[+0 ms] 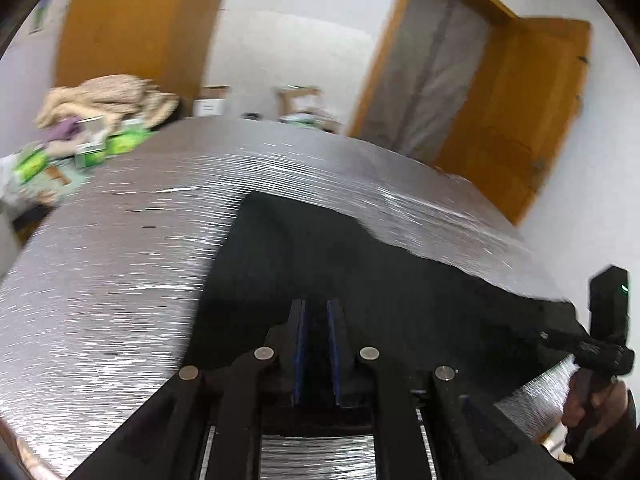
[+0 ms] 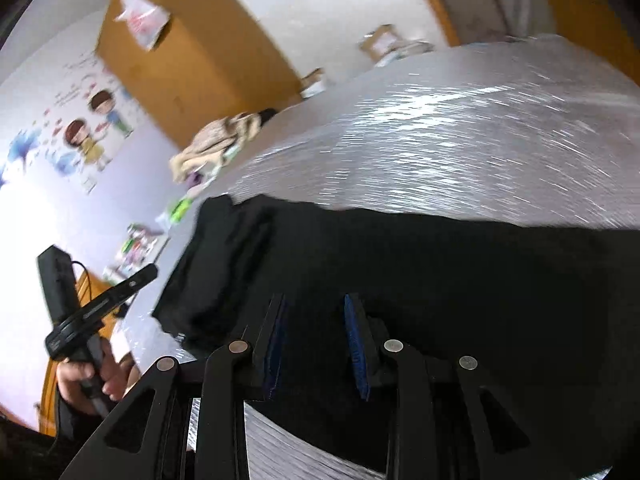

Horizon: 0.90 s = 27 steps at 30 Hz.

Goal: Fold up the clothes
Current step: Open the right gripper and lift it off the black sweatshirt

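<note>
- Left wrist view: my left gripper (image 1: pixel 316 312) hangs over the black garment (image 1: pixel 320 256), its jaws a narrow slit apart. Dark cloth shows in the gap, but I cannot tell if the pads pinch it. The garment spreads ahead of and to the right of these jaws on the silver tabletop (image 1: pixel 120 260).
- Right wrist view: my right gripper (image 2: pixel 316 312) has its jaws well apart, nothing clamped. The black garment (image 2: pixel 440 280) lies under and beyond them.
</note>
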Available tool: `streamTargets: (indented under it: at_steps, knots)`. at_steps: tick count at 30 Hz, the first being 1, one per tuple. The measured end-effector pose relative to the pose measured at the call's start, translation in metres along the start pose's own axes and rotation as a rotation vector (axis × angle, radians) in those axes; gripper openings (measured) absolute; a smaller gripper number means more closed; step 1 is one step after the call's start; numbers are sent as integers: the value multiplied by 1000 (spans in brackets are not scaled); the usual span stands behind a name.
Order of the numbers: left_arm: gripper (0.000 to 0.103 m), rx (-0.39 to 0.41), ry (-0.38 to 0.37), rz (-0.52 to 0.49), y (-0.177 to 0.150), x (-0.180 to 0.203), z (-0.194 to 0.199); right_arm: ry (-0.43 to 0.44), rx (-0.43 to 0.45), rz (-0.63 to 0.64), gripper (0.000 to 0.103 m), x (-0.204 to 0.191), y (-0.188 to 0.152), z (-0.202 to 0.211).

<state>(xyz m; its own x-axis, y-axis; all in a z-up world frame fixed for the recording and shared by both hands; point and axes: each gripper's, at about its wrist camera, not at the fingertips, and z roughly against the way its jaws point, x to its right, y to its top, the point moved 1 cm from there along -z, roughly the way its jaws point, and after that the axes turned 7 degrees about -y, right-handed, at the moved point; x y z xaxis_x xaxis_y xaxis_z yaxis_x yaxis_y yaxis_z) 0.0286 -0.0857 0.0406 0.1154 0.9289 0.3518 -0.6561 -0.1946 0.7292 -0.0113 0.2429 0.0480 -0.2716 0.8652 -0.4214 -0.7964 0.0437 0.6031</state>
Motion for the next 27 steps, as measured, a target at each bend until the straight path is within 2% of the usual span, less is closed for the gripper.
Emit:
streamTargets:
  at_steps: [3, 7, 13, 15, 18, 22, 27]
  knots:
    - [11, -62, -67, -52, -8, 23, -21, -51, 22, -66, 30, 28, -7, 16]
    - [11, -113, -48, -100, -18, 35, -40, -146, 101, -193, 30, 81, -15, 57]
    - [11, -104, -29, -95, -13, 39, -41, -343, 259, -405, 31, 150, -37, 132]
    - [11, -98, -28, -99, -13, 43, -42, -411, 321, -472, 38, 167, -47, 156]
    - [11, -96, -20, -110, -13, 46, -44, -513, 402, -567, 43, 191, -62, 188]
    - [11, -99, -17, -105, -12, 42, -47, -578, 435, -648, 46, 211, -73, 205]
    - [11, -92, -22, -93, -17, 40, -47, -614, 437, -666, 47, 228, -74, 206]
